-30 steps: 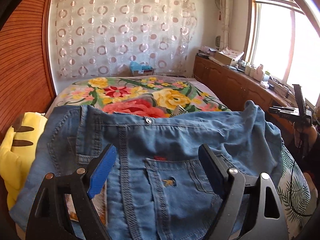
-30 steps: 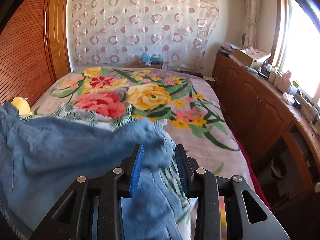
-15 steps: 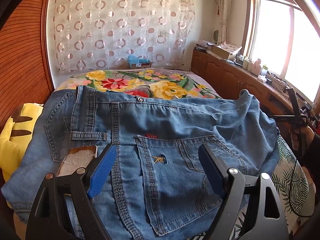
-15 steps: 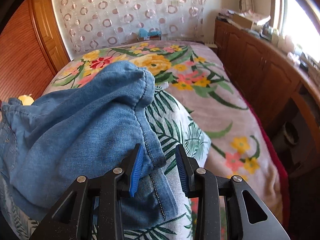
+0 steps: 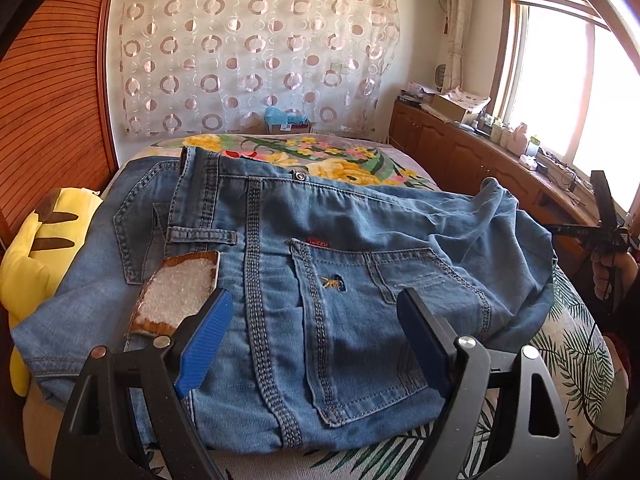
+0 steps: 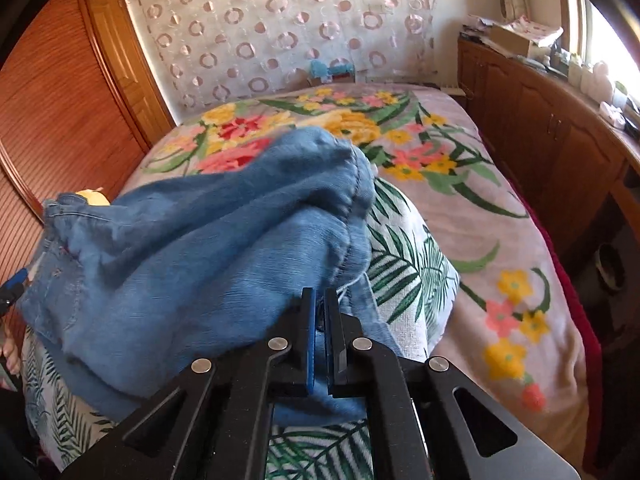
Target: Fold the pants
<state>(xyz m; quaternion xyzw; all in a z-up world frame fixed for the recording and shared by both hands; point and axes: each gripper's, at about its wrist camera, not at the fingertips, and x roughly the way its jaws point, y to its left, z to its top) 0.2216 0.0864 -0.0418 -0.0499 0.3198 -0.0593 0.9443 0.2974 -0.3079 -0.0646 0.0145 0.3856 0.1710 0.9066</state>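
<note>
Daylight floods in from the tall wood-framed window (image 5: 576,92) at the right, blown out to white glare. The room is bright and shadows stay soft. Fisheye bending curves the edges (dark vignette in corners). The crumpled blue denim pants (image 6: 208,248) look slightly motion-blurred in the right wrist view.

The jeans (image 5: 360,240) are soft, matt blue denim with raised double stitching and a small shiny metal button (image 5: 298,176); their waist patch (image 5: 176,294) looks like brown leather with a pale, grainy face. The left gripper (image 5: 310,338) and the right gripper (image 6: 318,320) are matt black plastic with ribbed blue pads (image 5: 204,340) and bright metal pins. The blanket (image 6: 460,184) is fuzzy, flower-printed cloth; the leaf-print sheet (image 6: 408,256) under the jeans looks flatter and woven. The plush (image 5: 36,256) is yellow and velvety. The curtain (image 5: 248,52) is sheer with glossy rings. The wall panel (image 5: 52,100) and cabinets (image 6: 560,148) are varnished wood.
</note>
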